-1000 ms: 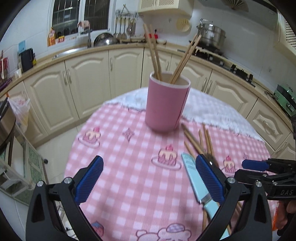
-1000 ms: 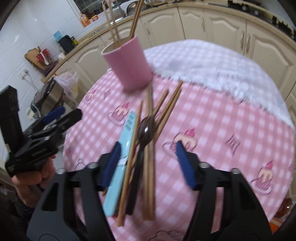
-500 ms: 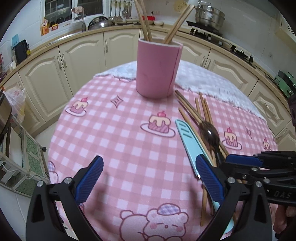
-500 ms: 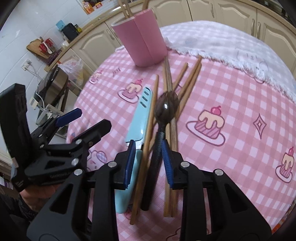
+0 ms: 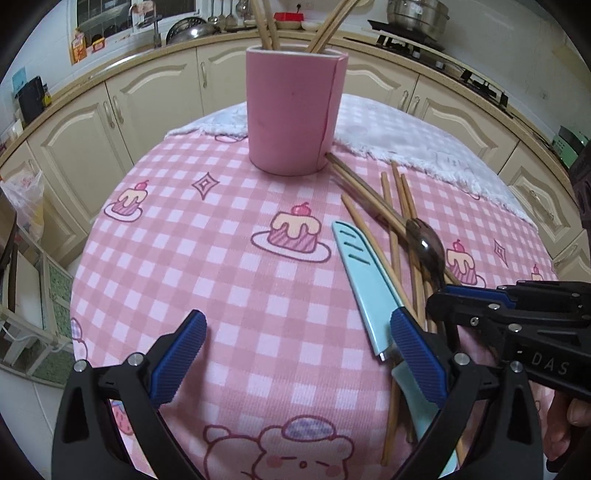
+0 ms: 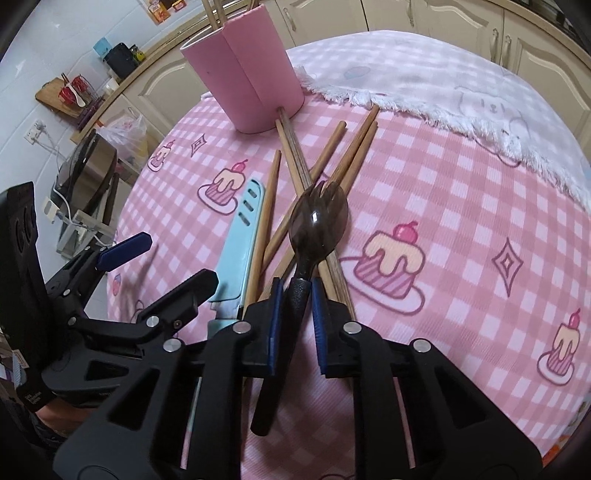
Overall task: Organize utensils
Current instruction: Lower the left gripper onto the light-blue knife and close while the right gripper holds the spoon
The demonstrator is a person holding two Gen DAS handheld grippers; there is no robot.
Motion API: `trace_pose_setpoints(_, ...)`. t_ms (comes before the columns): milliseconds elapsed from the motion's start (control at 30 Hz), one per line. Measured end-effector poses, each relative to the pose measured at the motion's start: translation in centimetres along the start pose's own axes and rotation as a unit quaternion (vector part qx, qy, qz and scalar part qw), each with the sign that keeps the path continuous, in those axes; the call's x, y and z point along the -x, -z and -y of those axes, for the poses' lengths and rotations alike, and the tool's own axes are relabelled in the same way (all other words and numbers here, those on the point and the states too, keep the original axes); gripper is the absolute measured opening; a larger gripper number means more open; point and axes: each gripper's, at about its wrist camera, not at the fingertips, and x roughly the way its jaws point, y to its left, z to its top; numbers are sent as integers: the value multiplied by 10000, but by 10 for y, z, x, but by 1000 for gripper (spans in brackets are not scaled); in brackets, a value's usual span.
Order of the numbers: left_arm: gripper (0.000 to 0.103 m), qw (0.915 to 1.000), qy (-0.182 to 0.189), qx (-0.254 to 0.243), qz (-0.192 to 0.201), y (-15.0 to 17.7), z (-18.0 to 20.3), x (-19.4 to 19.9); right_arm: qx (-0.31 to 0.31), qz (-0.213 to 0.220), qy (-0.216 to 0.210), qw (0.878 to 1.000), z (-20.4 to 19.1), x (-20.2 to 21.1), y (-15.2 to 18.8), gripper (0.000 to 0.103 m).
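Note:
A pink holder cup (image 5: 295,107) with chopsticks in it stands at the back of the pink checked tablecloth (image 5: 229,280); it also shows in the right wrist view (image 6: 247,74). Loose wooden chopsticks (image 6: 295,155), a dark spork (image 6: 317,221) and a light-blue knife (image 6: 240,243) lie in a pile to its right. My right gripper (image 6: 297,295) is shut on the spork's black handle, low over the cloth. My left gripper (image 5: 295,354) is open and empty, just left of the knife (image 5: 365,280).
Cream kitchen cabinets (image 5: 147,99) and a counter with a sink, pots and a stove (image 5: 417,18) curve behind the round table. A white fringed cloth (image 6: 424,74) covers the table's far side. A floor rack (image 5: 33,325) stands at the left.
My right gripper came down over the pile and shut its fingers on the spork handle. My left gripper moved forward and lower toward the table, still open.

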Motion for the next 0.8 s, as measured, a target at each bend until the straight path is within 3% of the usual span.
trace_pose_setpoints(333, 98, 9999, 37, -101, -97, -2, 1, -3, 472, 0, 290, 9985, -10, -5, -7, 13)
trace_pose_setpoints(633, 97, 9995, -45, -264, -178, -11, 17, -13, 384, 16, 284, 9989, 5, 5, 0, 11)
trace_pose_setpoints(667, 95, 9995, -37, -276, -164, -12, 18, -13, 391, 18, 303, 9988, 5, 5, -1, 11)
trace_pose_setpoints(733, 75, 9993, 188, -265, -159, -15, 19, -13, 394, 19, 275, 9988, 5, 5, -2, 11)
trace_pose_setpoints(800, 66, 9990, 264, -340, -153, -17, 24, -12, 403, 27, 265, 9988, 4, 5, -3, 11)
